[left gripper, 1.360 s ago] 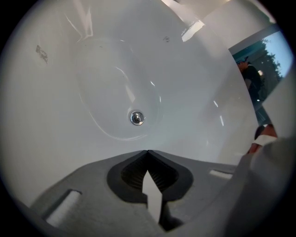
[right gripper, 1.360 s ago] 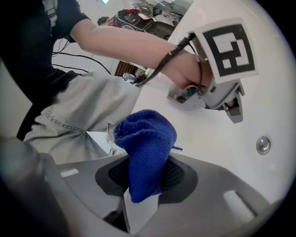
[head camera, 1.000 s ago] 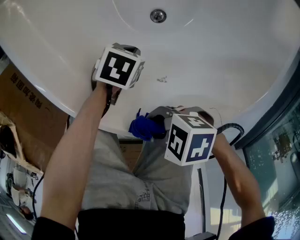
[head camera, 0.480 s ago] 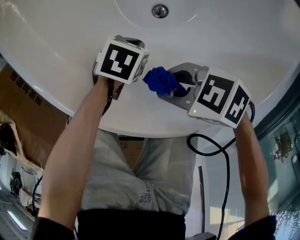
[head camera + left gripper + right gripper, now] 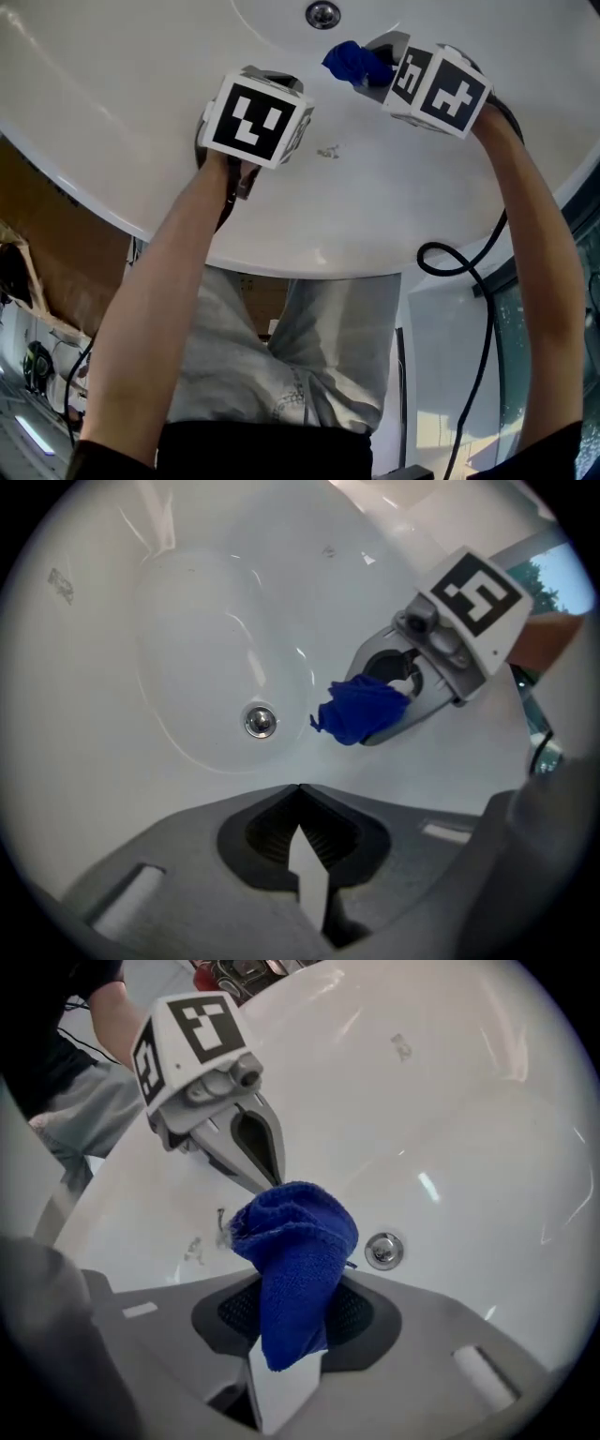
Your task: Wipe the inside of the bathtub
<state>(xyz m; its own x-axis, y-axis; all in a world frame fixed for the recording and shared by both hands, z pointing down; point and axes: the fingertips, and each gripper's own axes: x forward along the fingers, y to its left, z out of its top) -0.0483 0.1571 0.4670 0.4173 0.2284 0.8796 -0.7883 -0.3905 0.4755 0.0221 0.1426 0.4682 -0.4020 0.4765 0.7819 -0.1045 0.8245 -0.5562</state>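
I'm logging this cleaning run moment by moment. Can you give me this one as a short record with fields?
setting: white bathtub, seen from above its near rim
tool: blue cloth, bunched
right: right gripper shut on the blue cloth, reaching deep into the tub
left: left gripper jaws together, nothing between them, over the near wall
cloth position: just beside the drain; contact with the tub surface cannot be told
other: small marks on the near wall

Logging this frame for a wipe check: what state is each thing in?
bathtub: no water visible, small smudge on the wall.
drain: uncovered.
blue cloth: bunched, clamped, near the drain.
left hand-held gripper: shut, empty.
right hand-held gripper: shut on the blue cloth.
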